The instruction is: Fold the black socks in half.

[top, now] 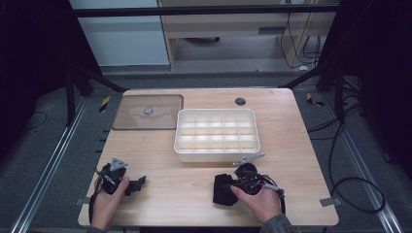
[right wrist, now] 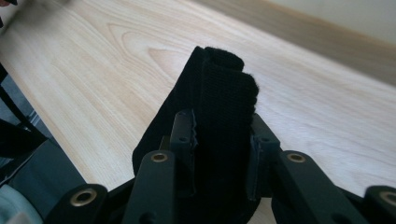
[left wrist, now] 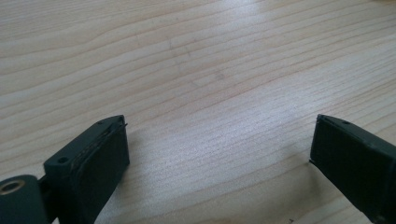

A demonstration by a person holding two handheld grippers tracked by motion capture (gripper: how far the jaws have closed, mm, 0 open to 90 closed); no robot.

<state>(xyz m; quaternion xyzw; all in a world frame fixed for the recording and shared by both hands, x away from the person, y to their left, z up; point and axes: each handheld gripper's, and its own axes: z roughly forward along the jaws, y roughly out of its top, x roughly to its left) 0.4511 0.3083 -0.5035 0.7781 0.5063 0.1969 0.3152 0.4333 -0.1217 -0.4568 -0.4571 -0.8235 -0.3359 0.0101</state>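
Observation:
A folded black fabric piece (right wrist: 224,79) stands up between the jaws of my right gripper (right wrist: 222,125), and both pads press on its sides. In the high view this black fabric (top: 221,190) rests on the wooden table (top: 194,174) near the front edge, with my right gripper (top: 232,186) pointing left onto it. My left gripper (top: 138,184) lies low over the front left of the table. Its jaws stand wide apart in the left gripper view (left wrist: 219,154), with bare wood between them.
A white tray (top: 217,155) divided into several compartments sits at the table's middle. A clear flat lid (top: 160,119) with a round knob lies at the back left. A dark round grommet (top: 240,101) is set in the back of the tabletop.

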